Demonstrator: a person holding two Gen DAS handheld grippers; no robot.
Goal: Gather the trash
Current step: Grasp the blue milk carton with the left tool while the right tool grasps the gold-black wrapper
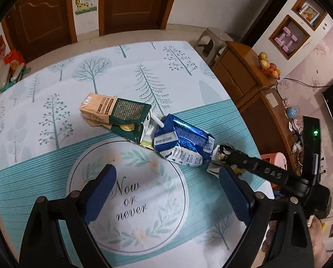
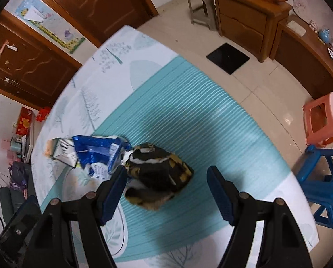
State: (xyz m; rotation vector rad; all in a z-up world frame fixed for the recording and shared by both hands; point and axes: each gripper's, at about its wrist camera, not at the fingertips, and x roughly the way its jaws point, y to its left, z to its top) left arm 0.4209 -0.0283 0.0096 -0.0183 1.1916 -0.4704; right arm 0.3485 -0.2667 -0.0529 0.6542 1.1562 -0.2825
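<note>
Right wrist view showed me my right gripper (image 2: 166, 178) with its jaws apart and nothing clamped, hanging just over the dark wrapper (image 2: 159, 174) on the surface (image 2: 188, 102). The wrapper, a crumpled black-and-yellow packet, sat between the two fingers but off-centre: it touched or nearly touched the left finger (image 2: 115, 185), while a wide gap of striped cloth lay open before the right finger (image 2: 220, 192). Its long axis ran roughly from upper left to lower right across my line of approach, so I judged a close would catch it across its width only if I shifted a little to the left first.

Just beyond the wrapper, and touching it, lay the blue carton (image 2: 99, 154), with a second carton behind; that view was blurred there.

In the left wrist view my left gripper (image 1: 166, 194) also stood apart and held nothing, hovering above the round printed emblem, well short of the cartons. The blue carton (image 1: 184, 143) lay ahead and to the right of it, the green carton (image 1: 121, 116) ahead and to the left. The right gripper (image 1: 227, 163) was plainly the nearer one to the wrapper (image 1: 220, 156), so I took that piece as its job.
</note>
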